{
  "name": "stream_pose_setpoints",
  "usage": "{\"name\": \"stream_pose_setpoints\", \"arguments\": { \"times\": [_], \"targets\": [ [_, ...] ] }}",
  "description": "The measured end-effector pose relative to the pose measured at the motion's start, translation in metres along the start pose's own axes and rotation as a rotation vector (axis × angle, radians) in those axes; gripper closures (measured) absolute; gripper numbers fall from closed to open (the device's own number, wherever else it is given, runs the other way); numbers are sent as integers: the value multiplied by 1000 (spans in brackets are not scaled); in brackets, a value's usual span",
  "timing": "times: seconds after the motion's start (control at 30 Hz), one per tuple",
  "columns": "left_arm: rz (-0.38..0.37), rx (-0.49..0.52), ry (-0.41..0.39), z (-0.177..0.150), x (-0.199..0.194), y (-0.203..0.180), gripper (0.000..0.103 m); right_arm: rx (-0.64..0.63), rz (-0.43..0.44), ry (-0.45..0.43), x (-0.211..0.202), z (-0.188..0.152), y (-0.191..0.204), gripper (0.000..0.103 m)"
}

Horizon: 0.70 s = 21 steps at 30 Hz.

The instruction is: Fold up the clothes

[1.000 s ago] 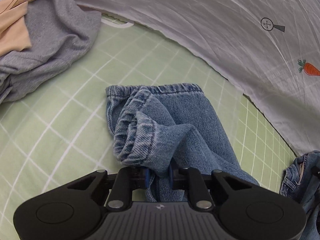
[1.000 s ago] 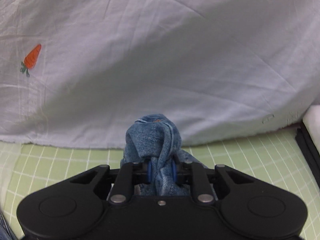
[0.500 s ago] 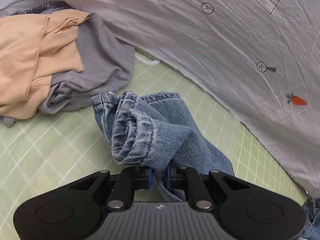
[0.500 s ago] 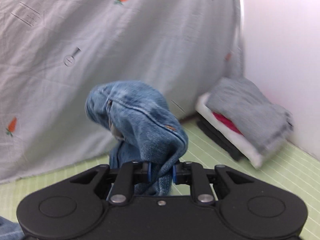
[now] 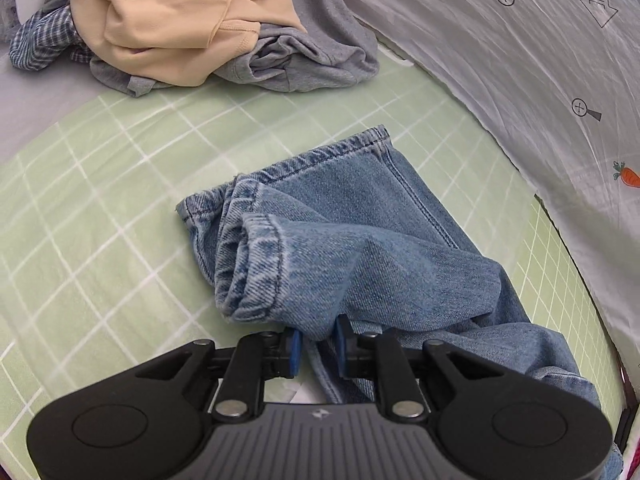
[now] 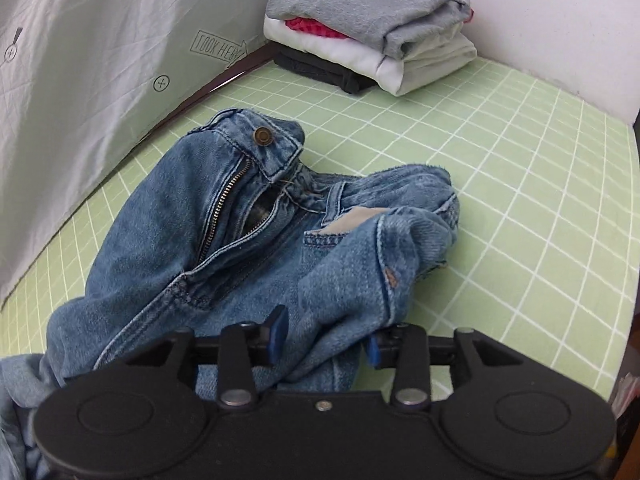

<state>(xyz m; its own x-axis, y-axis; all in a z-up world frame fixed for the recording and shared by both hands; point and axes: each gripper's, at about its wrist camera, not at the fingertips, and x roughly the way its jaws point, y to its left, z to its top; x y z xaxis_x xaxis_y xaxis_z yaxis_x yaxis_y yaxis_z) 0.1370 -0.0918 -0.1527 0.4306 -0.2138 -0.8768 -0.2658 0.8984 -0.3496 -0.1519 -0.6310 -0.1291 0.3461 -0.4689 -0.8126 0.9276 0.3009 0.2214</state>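
Note:
A pair of blue jeans lies on the green checked mat. In the left wrist view the leg ends (image 5: pixel 340 240) lie flat with hems toward the far left. My left gripper (image 5: pixel 317 346) has its blue pads slightly parted around a denim fold. In the right wrist view the waist end (image 6: pixel 256 216) lies crumpled, zipper open and button up. My right gripper (image 6: pixel 323 338) is open, its pads wide apart either side of loose denim by the waistband.
A heap of unfolded clothes, beige (image 5: pixel 180 12), grey (image 5: pixel 304 52) and blue plaid (image 5: pixel 40 40), lies at the far left. A stack of folded clothes (image 6: pixel 372 24) stands in the far right corner by the wall. A grey printed sheet (image 5: pixel 520 60) borders the mat.
Both grippers lowered the jeans from the air onto the mat. The right gripper opened and let go of the waist end. The left gripper's pads have loosened on the leg.

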Motion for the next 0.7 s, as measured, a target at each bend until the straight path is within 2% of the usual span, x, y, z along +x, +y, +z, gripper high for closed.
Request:
{"name": "stream_pose_setpoints", "arguments": {
  "times": [0.07,0.13,0.27,0.47,0.6,0.7],
  "targets": [
    [-14,-10,4,-10,-6,3,81,73,30,26,4,0,-10,52],
    [-25,-19,5,-20,-11,5,74,127,47,49,6,-1,-19,47],
    [-52,-20,15,-38,-15,7,72,186,69,54,8,-1,-42,36],
    [-79,-58,46,-57,-2,5,70,277,89,73,14,2,-70,34],
    [-61,-50,34,-60,7,-3,70,243,81,68,18,10,-72,33],
    [-35,-13,-1,-58,9,-14,62,209,62,57,21,12,-71,33]
  ]
}}
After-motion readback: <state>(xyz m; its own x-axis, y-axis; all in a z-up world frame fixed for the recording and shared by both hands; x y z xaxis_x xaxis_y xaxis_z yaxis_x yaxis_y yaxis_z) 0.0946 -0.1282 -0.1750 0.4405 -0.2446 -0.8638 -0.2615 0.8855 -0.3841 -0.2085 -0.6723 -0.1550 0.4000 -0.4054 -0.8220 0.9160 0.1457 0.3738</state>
